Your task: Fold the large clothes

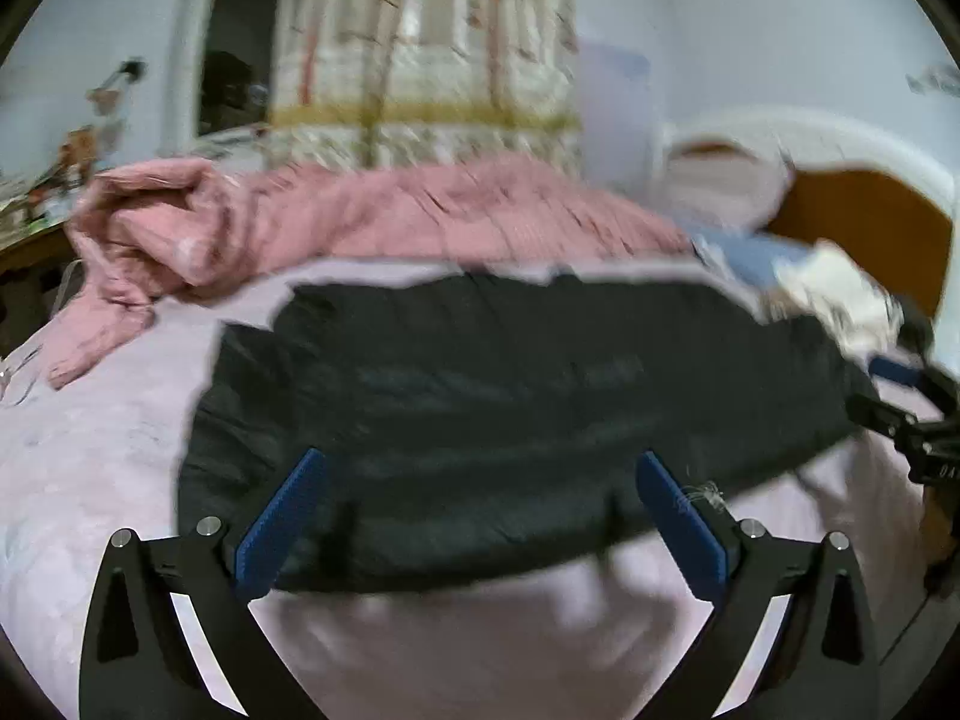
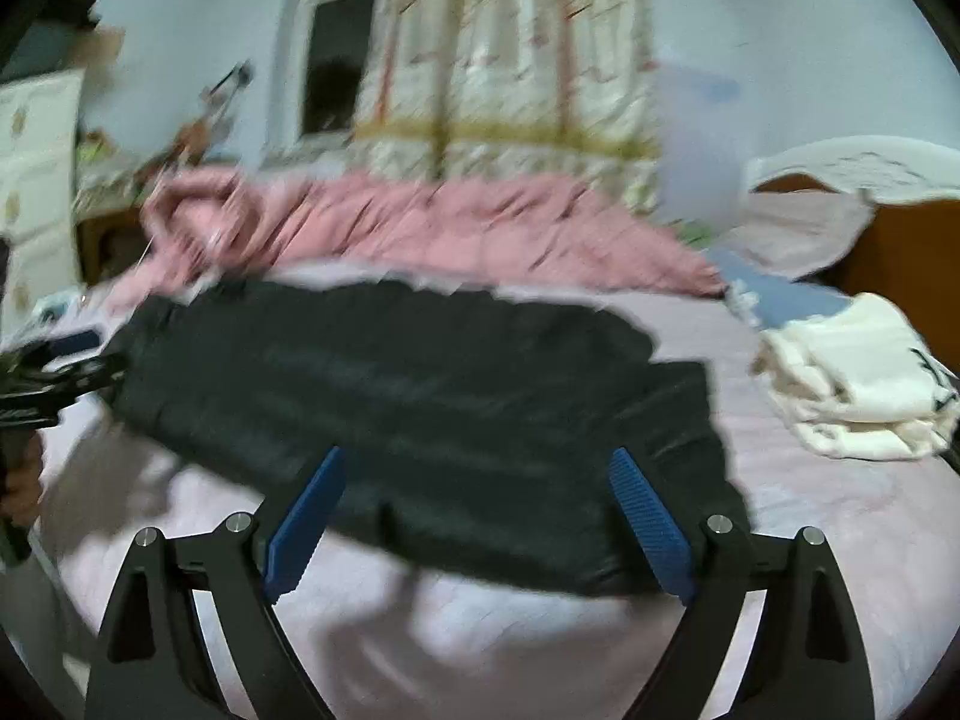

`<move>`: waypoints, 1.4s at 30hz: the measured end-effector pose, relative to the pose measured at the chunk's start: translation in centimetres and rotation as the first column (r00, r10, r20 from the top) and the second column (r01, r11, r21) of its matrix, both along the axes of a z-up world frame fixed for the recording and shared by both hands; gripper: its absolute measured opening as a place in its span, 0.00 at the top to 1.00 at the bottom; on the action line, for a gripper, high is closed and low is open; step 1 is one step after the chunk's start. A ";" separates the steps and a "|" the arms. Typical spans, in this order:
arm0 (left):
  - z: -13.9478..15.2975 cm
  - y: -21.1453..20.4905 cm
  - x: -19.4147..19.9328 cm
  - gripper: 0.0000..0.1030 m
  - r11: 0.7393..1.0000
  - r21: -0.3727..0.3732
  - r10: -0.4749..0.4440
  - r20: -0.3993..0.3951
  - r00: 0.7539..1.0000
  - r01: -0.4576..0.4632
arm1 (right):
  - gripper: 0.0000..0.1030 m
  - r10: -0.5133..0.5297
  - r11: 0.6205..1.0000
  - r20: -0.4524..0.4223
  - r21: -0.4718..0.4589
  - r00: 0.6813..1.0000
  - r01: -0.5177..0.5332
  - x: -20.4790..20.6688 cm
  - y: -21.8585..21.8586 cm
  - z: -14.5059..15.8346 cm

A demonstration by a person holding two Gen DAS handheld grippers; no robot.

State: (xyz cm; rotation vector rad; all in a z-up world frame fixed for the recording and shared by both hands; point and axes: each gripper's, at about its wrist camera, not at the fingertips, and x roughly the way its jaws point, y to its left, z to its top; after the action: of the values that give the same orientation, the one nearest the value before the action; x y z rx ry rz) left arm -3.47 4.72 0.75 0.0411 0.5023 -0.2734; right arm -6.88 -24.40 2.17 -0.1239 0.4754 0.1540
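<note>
Garment (image 1: 510,420), dark, large, lies flat on pale pink bedsheet (image 1: 90,480), already doubled into a long band running across the bed; near edge sits just beyond both sets of fingertips.

Left gripper (image 1: 480,522): jaws wide, nothing between pads, cloth not gripped. Right gripper (image 2: 480,516): jaws wide too, empty, hovering at near hem.

Step in hand, by my reading: letting go after a fold, next grasp pending. To do well: check edges lie flush, take the two ends evenly, pinch both layers, lift together so the band doesn't skew.

Around: pink blanket (image 1: 360,216) bunched along far side; white folded stack (image 2: 852,384) to the right w/ blue item (image 2: 792,300) behind; curtain (image 1: 420,60), window, headboard beyond.

Hard to make out: both views motion-blurred; garment type, seams, layer count unclear. Far hem partly lost vs. blanket. Other gripper cut off at frame edge in each view.
</note>
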 end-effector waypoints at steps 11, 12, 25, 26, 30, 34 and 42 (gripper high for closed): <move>-3.6 -4.4 0.6 0.01 0.959 0.269 -0.067 -0.092 0.994 0.090 | 0.12 0.056 0.963 -0.123 -0.256 0.991 -0.086 1.2 4.7 -3.8; -3.9 -4.5 0.8 0.00 0.957 0.277 -0.059 -0.104 0.993 0.085 | 0.12 0.029 0.958 -0.120 -0.280 0.992 -0.062 1.6 4.9 -4.1; -4.2 -1.1 3.8 0.07 0.962 0.248 0.149 -0.119 0.982 -0.116 | 0.12 -0.167 0.919 -0.107 -0.378 0.980 0.115 4.2 3.4 -4.7; -4.2 -1.1 3.8 0.10 0.963 0.246 0.143 -0.122 0.982 -0.110 | 0.12 -0.182 0.916 -0.102 -0.380 0.978 0.131 4.5 3.2 -4.7; -4.4 -1.3 3.9 0.17 0.955 0.275 0.152 -0.122 0.981 -0.114 | 0.12 -0.236 0.901 -0.079 -0.390 0.968 0.188 5.1 2.3 -4.5; -4.4 -0.9 4.1 0.15 0.951 0.279 0.171 -0.118 0.978 -0.132 | 0.29 -0.254 0.906 -0.102 -0.372 0.962 0.201 5.4 1.5 -4.6; -4.5 0.6 4.8 0.26 0.946 0.268 0.223 -0.127 0.967 -0.183 | 0.54 -0.264 0.913 -0.122 -0.353 0.957 0.207 5.6 1.0 -4.8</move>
State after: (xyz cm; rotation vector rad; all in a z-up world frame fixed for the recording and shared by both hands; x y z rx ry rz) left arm 1.31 5.35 -3.78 0.2185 0.6903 -0.0074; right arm -1.27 -23.42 -2.58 -0.3899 0.6792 -0.1594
